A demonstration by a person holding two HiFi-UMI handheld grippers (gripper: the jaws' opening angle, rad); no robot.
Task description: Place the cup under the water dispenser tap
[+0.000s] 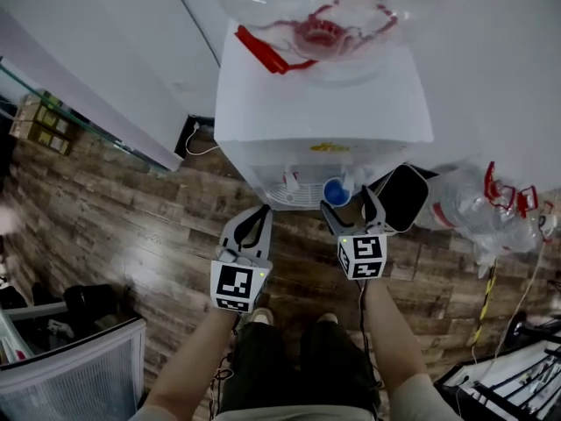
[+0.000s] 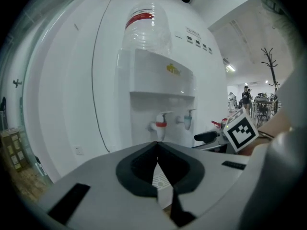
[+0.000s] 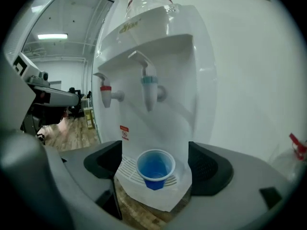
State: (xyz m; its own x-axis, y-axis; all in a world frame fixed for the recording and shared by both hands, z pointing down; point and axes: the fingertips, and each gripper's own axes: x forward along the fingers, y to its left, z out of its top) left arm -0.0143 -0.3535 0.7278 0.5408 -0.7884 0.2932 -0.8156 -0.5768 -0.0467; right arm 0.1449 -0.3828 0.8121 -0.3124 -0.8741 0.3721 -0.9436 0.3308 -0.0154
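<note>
Blue cup (image 3: 155,169) on drip tray (image 3: 125,168) beneath blue tap (image 3: 148,87); yellow logo (image 2: 173,70) unreadable.

A clear water bottle (image 1: 469,202) lies on the wooden floor (image 1: 114,222); what look like cardboard boxes (image 1: 39,123) sit beside the white wall (image 1: 88,24).

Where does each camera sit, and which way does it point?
Head view: on the person's head, looking steeply down at the water dispenser; both forearms, legs, left gripper, right gripper show.
Left gripper view: on that gripper, facing the dispenser's front; its shut jaws show.
Right gripper view: on that gripper, facing the blue cup below the blue tap; open jaws flank it.
Shared: all three show the dispenser.
</note>
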